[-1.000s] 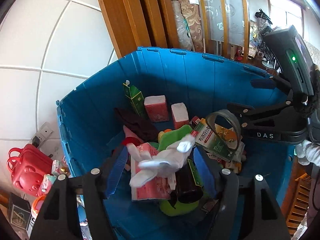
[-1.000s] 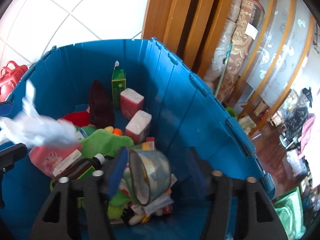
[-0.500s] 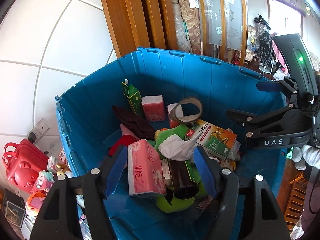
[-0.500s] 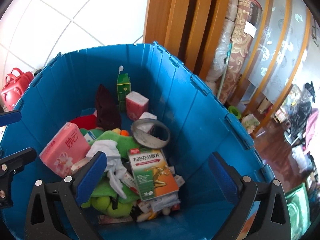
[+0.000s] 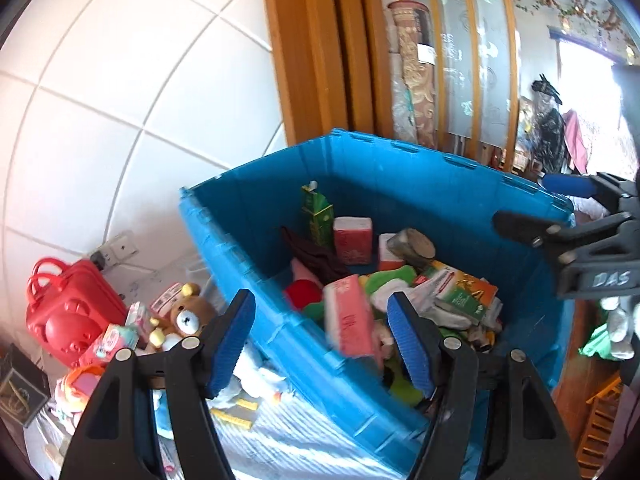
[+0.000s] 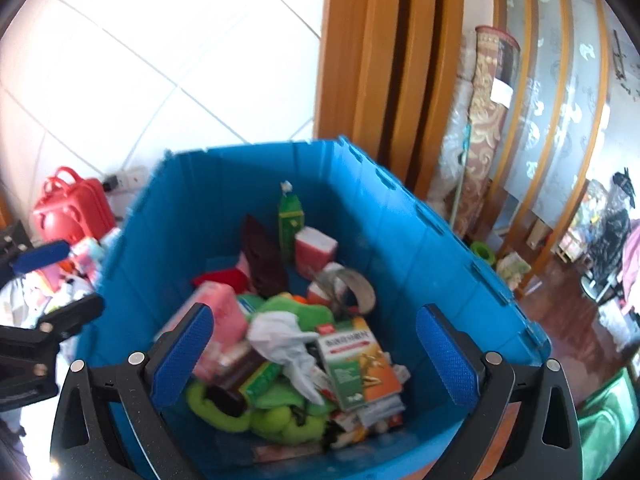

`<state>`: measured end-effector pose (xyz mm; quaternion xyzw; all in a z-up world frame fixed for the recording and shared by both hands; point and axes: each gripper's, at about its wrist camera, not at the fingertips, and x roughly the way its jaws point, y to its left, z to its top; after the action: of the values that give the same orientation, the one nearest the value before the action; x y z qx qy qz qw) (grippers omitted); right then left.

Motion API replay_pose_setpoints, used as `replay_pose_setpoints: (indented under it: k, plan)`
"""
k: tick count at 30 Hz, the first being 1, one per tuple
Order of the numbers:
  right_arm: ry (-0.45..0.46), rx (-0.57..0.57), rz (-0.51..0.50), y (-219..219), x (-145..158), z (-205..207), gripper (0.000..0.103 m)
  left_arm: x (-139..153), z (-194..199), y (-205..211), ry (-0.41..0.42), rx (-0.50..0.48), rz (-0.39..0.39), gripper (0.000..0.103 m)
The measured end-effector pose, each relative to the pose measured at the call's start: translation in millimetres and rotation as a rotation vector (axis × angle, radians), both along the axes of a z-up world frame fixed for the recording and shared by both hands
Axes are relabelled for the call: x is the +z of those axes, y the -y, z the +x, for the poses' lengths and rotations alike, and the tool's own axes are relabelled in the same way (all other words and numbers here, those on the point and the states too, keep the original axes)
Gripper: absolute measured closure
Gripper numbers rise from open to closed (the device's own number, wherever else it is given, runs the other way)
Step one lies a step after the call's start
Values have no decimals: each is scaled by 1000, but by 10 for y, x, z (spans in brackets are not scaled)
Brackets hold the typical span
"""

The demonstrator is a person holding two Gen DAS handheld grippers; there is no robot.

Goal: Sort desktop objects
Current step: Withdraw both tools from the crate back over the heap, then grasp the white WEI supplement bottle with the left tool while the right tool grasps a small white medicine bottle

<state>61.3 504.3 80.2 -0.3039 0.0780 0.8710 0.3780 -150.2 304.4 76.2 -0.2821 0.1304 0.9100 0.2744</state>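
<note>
A blue bin (image 6: 420,248) holds several sorted items. A tape roll (image 6: 352,284) lies by the red-and-white packs, with a crumpled white glove (image 6: 280,332) on a green plush. A pink tissue pack (image 6: 218,316) and a green-and-orange medicine box (image 6: 356,364) lie beside it. My right gripper (image 6: 314,354) hangs wide open above the bin's near side, nothing between its fingers. My left gripper (image 5: 322,340) is open and empty over the bin's left wall (image 5: 248,280). The left wrist view also shows the tape roll (image 5: 412,242) and the right gripper (image 5: 560,236) at the right.
Left of the bin, a red case (image 5: 68,312), a teddy bear (image 5: 188,312) and small toys lie on a striped cloth (image 5: 288,436). A wall socket (image 5: 116,248) sits on the tiled wall. A wooden door frame (image 6: 384,80) and rolled carpet (image 6: 484,128) stand behind the bin.
The tape roll left my right gripper and now lies in the bin, the right jaws spread wide. The white glove dropped from between my left fingers. Both grippers pulled back, the left swinging leftward.
</note>
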Motion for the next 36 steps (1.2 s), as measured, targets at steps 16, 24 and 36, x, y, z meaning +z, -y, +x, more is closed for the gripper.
replay_pose_setpoints:
  k: [16, 24, 36]
  plan:
    - [-141, 234, -9, 1520, -25, -1379, 0, -701, -281, 2742, 109, 416, 10, 35]
    - [7, 276, -127, 1822, -695, -2370, 0, -1309, -523, 4358, 277, 720, 20, 35]
    - [210, 239, -275, 1741, -1602, -3188, 0, -2356, -1149, 6323, 466, 1101, -32, 35]
